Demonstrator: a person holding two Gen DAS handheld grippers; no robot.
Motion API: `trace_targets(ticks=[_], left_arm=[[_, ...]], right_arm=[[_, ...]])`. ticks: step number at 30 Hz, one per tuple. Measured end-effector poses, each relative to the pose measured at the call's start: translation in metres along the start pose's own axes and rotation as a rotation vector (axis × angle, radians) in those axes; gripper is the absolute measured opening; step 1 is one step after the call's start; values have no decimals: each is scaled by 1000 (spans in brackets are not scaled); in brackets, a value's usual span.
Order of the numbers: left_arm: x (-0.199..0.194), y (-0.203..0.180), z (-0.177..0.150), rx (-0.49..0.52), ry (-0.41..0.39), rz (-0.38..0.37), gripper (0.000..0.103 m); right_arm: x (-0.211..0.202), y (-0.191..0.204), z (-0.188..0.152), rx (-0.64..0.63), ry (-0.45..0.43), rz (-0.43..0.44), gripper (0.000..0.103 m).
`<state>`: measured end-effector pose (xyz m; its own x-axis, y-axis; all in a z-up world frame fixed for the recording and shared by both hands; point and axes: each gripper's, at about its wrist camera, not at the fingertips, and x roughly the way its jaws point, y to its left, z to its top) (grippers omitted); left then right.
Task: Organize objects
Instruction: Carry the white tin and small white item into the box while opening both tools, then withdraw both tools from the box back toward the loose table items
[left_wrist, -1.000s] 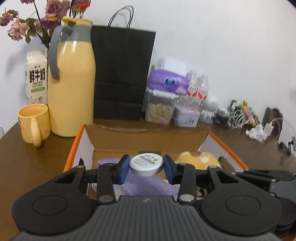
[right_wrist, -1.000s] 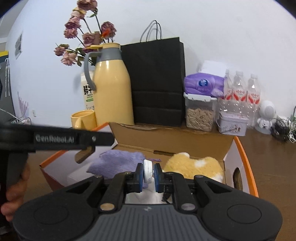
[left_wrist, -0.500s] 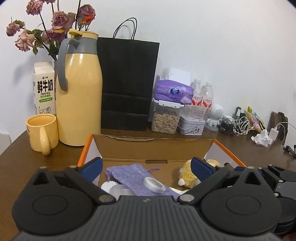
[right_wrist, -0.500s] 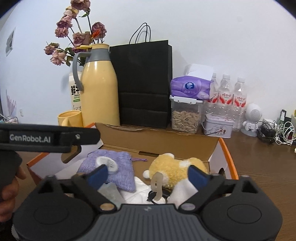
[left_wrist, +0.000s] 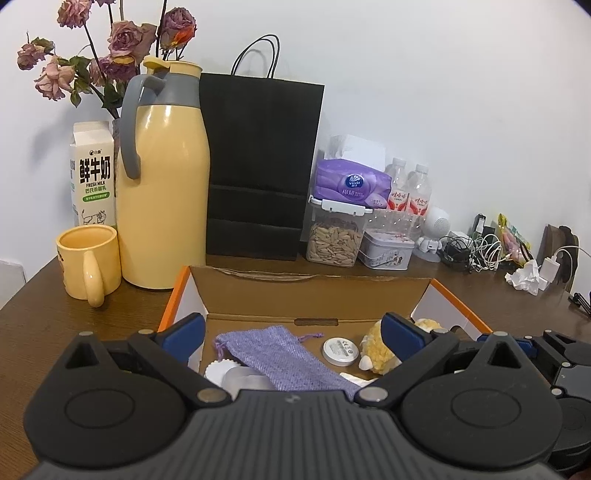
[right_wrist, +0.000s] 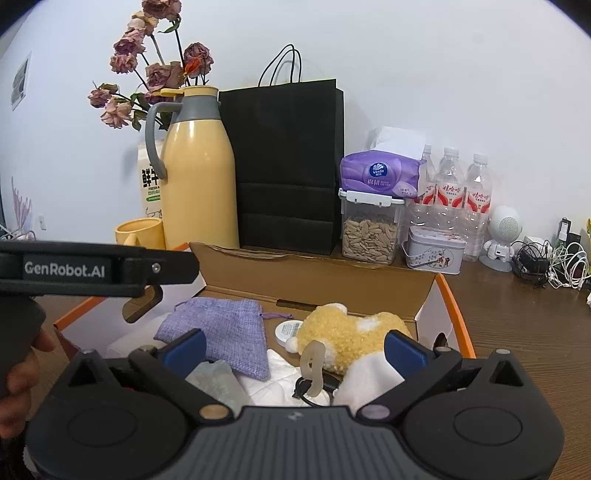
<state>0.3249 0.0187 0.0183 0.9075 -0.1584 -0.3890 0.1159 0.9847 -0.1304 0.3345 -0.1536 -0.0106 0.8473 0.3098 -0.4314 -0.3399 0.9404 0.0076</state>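
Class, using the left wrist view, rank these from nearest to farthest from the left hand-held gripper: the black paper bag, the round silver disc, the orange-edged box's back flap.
From the left hand-held gripper:
1. Round silver disc, inside the box, just right of centre.
2. Box's back flap, standing behind the contents.
3. Black paper bag, against the wall behind the box.

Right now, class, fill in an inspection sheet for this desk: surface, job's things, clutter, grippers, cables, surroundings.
Surface: brown wooden table, crowded along the wall.
Job's things: open cardboard box holding a purple pouch, a round silver disc and a yellow plush toy.
Clutter: yellow jug, yellow mug, milk carton, black paper bag, seed jar, tissue pack, tin, water bottles.
Grippers: left gripper open, empty; right gripper open, empty.
Cables: tangled chargers at the right.
Surroundings: white wall, dried flowers.
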Motion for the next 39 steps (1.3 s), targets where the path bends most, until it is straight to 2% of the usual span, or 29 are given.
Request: trace_targets(ticks=[13, 25, 39], left_arm=[[-34, 2, 4, -10, -61, 15, 103], [-69, 7, -11, -14, -40, 48, 103], [-104, 20, -26, -20, -15, 97, 103]], right_arm=[[-19, -3, -1, -8, -25, -1, 103], [-61, -1, -10, -35, -48, 7, 103], [-92, -6, -32, -46, -11, -1, 103]])
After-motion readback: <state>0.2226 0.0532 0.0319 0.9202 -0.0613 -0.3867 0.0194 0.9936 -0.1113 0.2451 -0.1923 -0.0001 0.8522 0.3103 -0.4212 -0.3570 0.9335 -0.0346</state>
